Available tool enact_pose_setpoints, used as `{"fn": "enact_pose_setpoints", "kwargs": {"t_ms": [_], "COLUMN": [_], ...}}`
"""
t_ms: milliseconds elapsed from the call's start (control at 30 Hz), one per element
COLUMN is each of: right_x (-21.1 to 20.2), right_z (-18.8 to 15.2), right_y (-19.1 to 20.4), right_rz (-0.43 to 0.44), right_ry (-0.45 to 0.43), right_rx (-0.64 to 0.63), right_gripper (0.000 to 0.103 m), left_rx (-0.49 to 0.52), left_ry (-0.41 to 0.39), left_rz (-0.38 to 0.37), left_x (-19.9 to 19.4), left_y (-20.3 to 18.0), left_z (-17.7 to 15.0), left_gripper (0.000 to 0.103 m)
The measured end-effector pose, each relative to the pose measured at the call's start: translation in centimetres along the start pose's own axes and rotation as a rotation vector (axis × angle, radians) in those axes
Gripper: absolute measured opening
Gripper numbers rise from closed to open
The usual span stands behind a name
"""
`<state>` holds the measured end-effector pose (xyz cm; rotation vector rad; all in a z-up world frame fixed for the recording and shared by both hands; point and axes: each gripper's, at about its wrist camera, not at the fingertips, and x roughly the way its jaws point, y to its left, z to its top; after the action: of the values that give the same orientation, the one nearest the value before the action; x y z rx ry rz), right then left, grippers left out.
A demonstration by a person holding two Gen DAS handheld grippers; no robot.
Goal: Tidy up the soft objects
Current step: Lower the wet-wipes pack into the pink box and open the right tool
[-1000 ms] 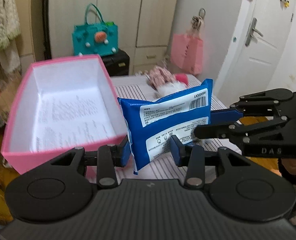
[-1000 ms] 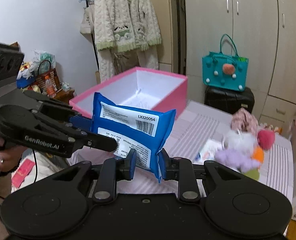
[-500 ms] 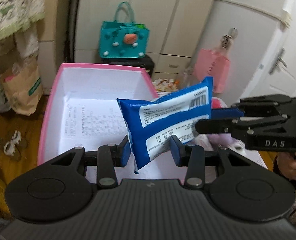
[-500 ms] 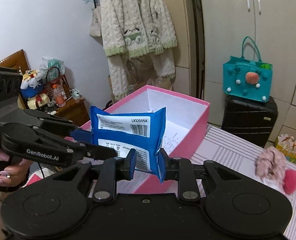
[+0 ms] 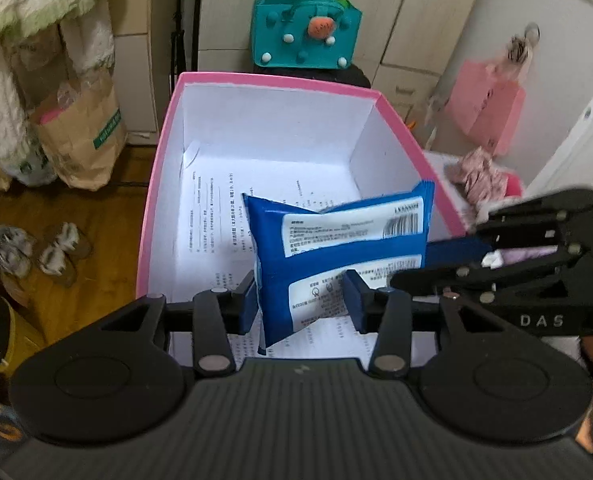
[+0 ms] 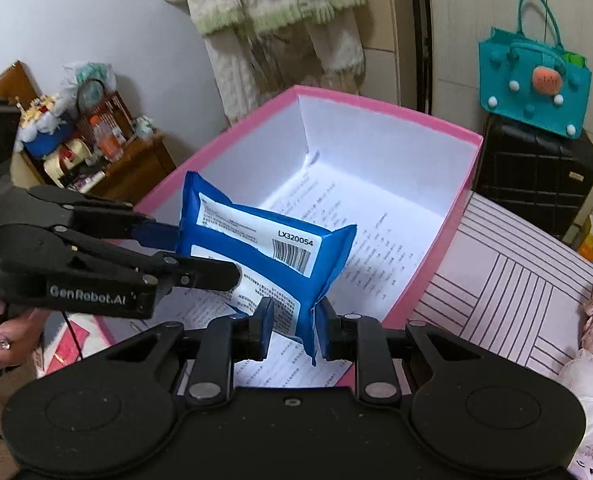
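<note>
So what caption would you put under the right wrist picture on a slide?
Two handheld grippers, right and left, hold a blue wipes pack above an open pink box; the left's jaws are opening.

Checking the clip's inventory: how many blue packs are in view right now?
1. The blue pack hangs over the open pink box, gripped at either end by the left tool and right tool. The tools hide part of the box floor.

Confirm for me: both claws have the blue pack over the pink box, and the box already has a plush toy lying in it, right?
Not quite. Both the left claw and right claw do have the blue pack over the pink box, though the left one's jaws are opening. But the box holds only a printed sheet, no plush toy; the left wrist view shows it.
</note>
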<state>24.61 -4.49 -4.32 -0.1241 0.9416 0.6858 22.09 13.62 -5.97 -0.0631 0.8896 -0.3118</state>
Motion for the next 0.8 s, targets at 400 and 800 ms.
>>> {"fn": "enact_pose_setpoints", "kwargs": {"t_ms": [400,800], "right_x": [-0.4,-5.8], "right_z": [-0.2,-1.4], "right_y": [0.5,1.3], "right_rz": [-0.056,-0.048], "right_ry": [-0.013,-0.098], "right_rx": [-0.044,-0.04], "right_gripper": [0.028,0.03], "left_rx": [0.105,0.141], "left_ry": [-0.113,-0.119], "left_rz": [0.134,0.165], "left_x": [-1.3,-6.0], "left_y": [-1.6,-3.5], "left_z": [-0.5,-1.2], "left_gripper": [0.061,0.063]}}
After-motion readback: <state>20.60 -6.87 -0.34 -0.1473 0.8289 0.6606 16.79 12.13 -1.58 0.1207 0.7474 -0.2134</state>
